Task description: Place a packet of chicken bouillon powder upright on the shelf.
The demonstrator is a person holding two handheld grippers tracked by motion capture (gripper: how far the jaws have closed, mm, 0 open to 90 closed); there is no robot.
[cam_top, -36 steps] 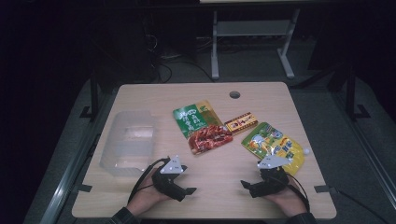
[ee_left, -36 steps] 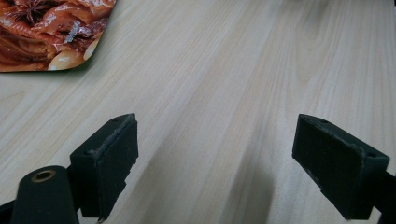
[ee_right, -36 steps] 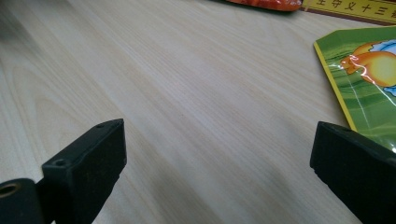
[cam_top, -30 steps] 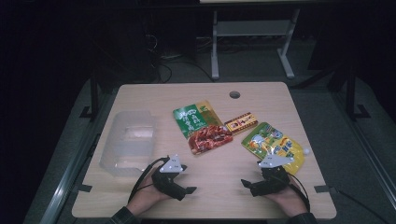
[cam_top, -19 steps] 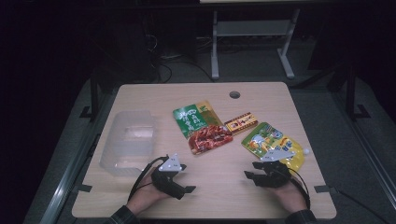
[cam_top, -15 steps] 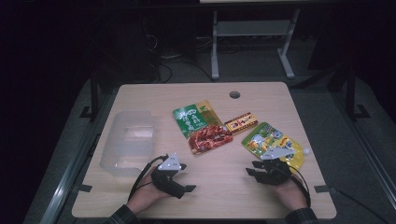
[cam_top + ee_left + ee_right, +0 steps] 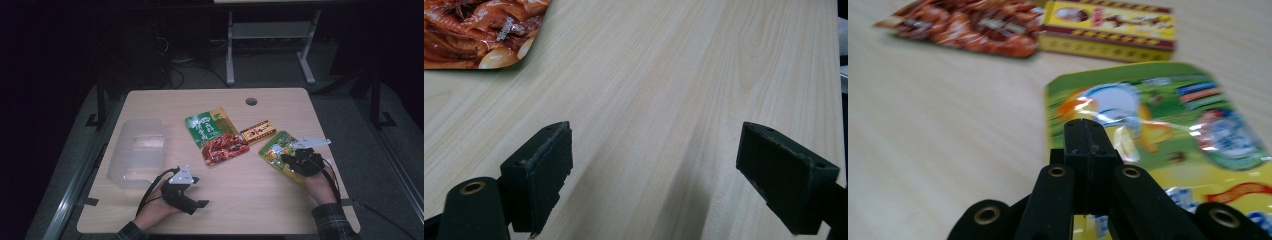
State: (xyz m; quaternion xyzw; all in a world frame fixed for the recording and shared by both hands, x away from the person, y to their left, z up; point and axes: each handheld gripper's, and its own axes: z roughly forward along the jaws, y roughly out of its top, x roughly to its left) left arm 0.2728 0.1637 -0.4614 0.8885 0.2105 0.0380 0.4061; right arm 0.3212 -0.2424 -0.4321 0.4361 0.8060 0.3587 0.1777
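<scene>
Right gripper low over the near edge of the yellow-green pouch, right of centre in the high view; fingers clenched together, nothing seen between them, likely lining up a pick. Left gripper parked lower left over bare counter, fingers spread wide, released. Behind the pouch: small yellow box, red-green packet. Clear tub mid-left, well apart; nothing blocks the approach

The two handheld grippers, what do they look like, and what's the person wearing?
Both the left gripper and the right gripper are black, each topped by a grey three-cornered plate, with a black cable trailing back. Their jaws are blocky black pads on arms with brass-coloured rivets. A dark plaid sleeve covers the right forearm.
</scene>
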